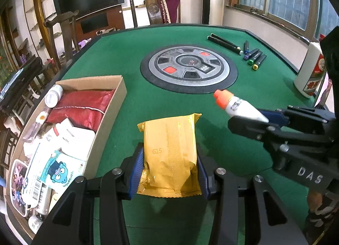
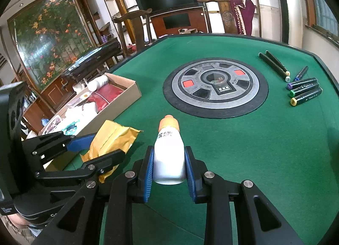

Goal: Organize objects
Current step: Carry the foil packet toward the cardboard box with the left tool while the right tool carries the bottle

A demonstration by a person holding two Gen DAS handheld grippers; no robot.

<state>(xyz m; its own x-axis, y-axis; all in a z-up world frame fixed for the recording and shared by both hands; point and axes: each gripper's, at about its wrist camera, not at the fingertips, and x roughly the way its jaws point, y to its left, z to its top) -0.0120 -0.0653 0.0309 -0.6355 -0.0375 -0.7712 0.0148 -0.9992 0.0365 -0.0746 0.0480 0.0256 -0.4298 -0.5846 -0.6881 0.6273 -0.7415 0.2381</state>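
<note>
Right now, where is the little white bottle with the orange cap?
The white bottle is clamped in the right tool, held above the green table, just right of the yellow packet in the left tool.

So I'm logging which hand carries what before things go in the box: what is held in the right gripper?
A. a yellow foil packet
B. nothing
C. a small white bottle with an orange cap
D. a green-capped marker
C: in the right wrist view the right gripper has its blue fingers pressed on both sides of the small white bottle, while the left gripper holds the yellow packet.
</note>
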